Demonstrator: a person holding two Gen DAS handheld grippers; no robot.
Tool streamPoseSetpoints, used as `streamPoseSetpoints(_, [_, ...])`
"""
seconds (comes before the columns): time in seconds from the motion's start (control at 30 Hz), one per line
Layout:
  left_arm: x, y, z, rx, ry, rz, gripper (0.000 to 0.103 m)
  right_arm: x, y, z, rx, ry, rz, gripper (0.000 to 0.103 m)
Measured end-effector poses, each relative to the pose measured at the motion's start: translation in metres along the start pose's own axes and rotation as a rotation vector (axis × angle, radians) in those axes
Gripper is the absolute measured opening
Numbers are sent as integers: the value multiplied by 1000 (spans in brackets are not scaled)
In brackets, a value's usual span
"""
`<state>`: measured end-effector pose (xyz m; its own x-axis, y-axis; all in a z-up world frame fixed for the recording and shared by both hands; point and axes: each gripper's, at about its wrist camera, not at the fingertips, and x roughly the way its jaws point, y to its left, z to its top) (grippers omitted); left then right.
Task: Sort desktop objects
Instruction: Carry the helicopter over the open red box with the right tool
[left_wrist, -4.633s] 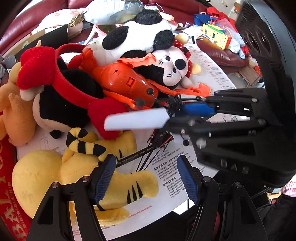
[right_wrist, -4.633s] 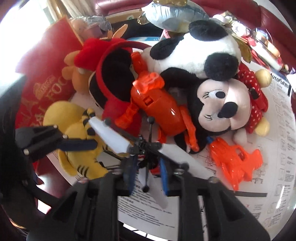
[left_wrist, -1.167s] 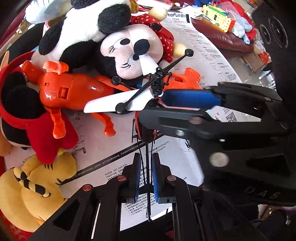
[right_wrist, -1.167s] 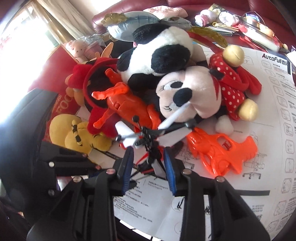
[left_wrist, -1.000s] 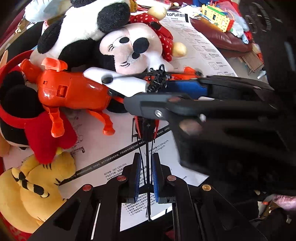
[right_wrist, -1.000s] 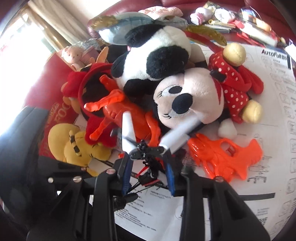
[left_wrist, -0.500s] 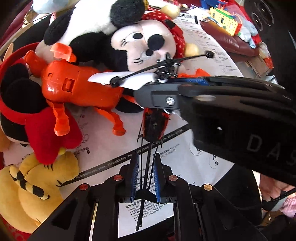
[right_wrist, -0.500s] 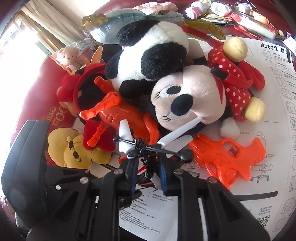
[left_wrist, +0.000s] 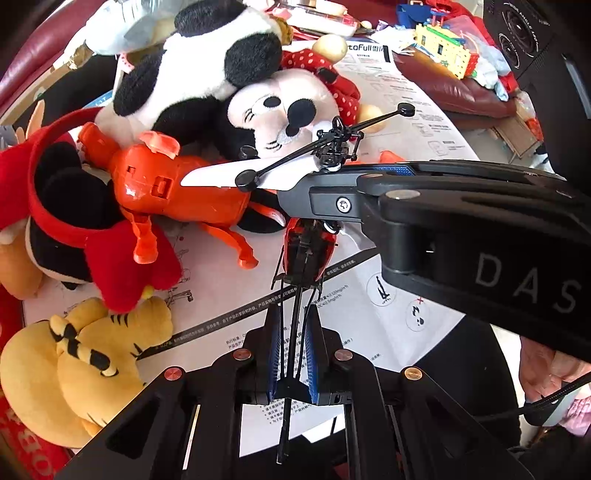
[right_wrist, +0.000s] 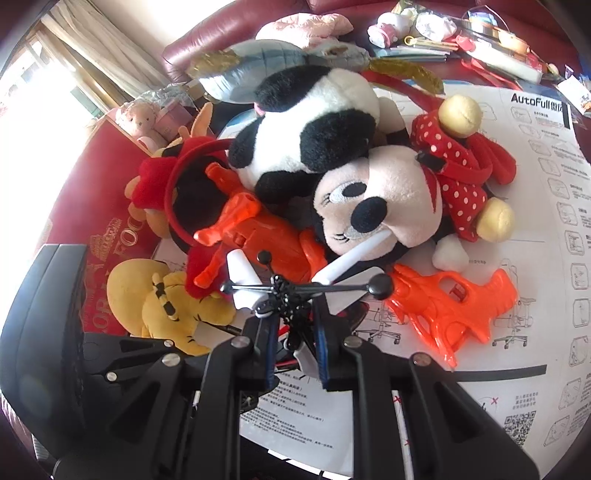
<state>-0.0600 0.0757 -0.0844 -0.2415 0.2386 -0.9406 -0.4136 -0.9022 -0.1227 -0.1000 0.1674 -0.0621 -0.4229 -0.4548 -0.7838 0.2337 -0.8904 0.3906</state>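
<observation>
A small red toy helicopter (left_wrist: 308, 251) with white rotor blades (left_wrist: 236, 175) hangs above the paper sheet. My left gripper (left_wrist: 293, 345) is shut on its thin black tail rods. My right gripper (right_wrist: 295, 332) is shut on the helicopter's body (right_wrist: 291, 314) just under the rotor hub; in the left wrist view it reaches in from the right (left_wrist: 332, 192). Just behind lie an orange plastic toy (left_wrist: 177, 184), a Minnie plush (right_wrist: 380, 206), a panda plush (right_wrist: 317, 125) and an orange toy gun (right_wrist: 450, 306).
A yellow tiger plush (left_wrist: 74, 369) and a red-and-black plush (left_wrist: 74, 214) lie at the left. A white instruction sheet (right_wrist: 554, 258) covers the table. A red box (right_wrist: 96, 236) lies far left. Clutter sits on the dark red sofa (left_wrist: 461, 85) behind.
Over 4.6 s my left gripper closed on the helicopter's tail rods. In the last second the helicopter rose and its rotor turned. My right gripper briefly opened, then closed tighter on the body.
</observation>
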Motion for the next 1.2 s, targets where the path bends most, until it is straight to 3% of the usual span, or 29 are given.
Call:
streamPoseSetpoints(0.33, [-37, 3, -8, -7, -92, 21, 11, -28, 32, -2, -70, -58, -21, 18])
streamPoseSetpoints(0.6, [-83, 23, -22, -58, -198, 32, 11, -55, 88, 4, -205, -121, -46, 18])
streamPoseSetpoints(0.7, [-101, 30, -27, -77, -238, 36, 11, -65, 122, 10, -277, -148, -48, 18])
streamPoseSetpoints(0.9, [-163, 91, -70, -238, -356, 95, 11, -81, 211, 30, -445, -208, -12, 18])
streamPoseSetpoints(1.2, [-258, 185, -135, -487, -534, 188, 11, -74, 377, 37, -703, -243, 152, 18])
